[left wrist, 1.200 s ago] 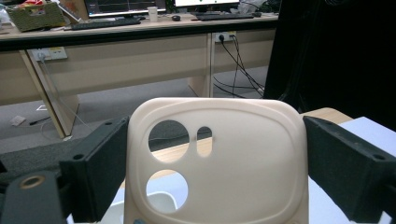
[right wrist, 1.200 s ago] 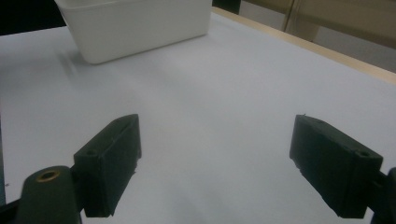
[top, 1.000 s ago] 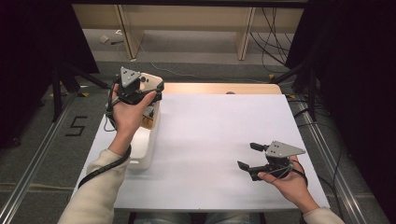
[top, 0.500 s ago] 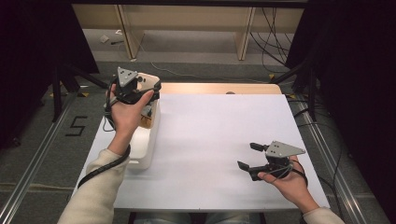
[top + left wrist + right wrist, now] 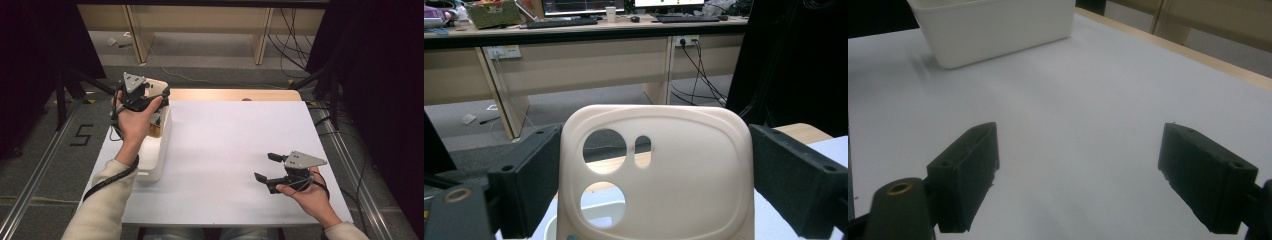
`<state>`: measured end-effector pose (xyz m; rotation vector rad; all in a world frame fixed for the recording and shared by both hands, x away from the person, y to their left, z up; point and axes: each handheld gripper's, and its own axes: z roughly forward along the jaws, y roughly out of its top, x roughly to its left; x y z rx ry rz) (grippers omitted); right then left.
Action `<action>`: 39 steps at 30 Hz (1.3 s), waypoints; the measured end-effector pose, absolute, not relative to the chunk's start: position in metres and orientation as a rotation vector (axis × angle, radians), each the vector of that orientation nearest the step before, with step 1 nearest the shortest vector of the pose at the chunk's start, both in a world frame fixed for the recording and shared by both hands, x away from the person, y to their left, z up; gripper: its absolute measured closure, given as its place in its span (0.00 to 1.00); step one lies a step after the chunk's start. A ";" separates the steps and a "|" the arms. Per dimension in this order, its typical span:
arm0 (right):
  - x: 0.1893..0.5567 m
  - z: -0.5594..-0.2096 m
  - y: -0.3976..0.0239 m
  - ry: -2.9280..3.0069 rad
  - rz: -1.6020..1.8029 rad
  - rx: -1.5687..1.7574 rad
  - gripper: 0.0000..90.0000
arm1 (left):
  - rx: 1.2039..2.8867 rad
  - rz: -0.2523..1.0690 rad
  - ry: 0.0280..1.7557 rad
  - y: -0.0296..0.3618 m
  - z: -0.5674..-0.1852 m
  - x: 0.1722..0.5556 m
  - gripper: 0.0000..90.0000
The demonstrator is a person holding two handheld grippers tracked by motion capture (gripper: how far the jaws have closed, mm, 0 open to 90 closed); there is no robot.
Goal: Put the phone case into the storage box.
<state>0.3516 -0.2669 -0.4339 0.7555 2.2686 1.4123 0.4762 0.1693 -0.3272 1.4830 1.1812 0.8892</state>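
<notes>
My left gripper (image 5: 150, 96) is raised above the far end of a white bin (image 5: 156, 155) at the table's left side. It is shut on a cream phone case (image 5: 158, 88). In the left gripper view the phone case (image 5: 694, 170) stands upright between the two black jaws of the left gripper (image 5: 651, 175), its camera cut-outs at the upper left. My right gripper (image 5: 265, 167) rests low over the white table near the front right. It is open, with nothing between the jaws of the right gripper (image 5: 1078, 165).
The white table top (image 5: 235, 135) has a wooden strip along its far edge. In the right gripper view the white bin (image 5: 993, 27) stands well ahead. Desk legs and cables lie on the floor beyond the table. Metal rails run along both sides.
My left gripper has drifted slightly to the left with the phone case still in it. The right gripper has not moved.
</notes>
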 end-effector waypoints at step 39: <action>0.352 -0.435 -0.266 2.270 1.414 0.756 0.20 | 1.478 0.887 1.217 0.176 -0.343 0.486 0.12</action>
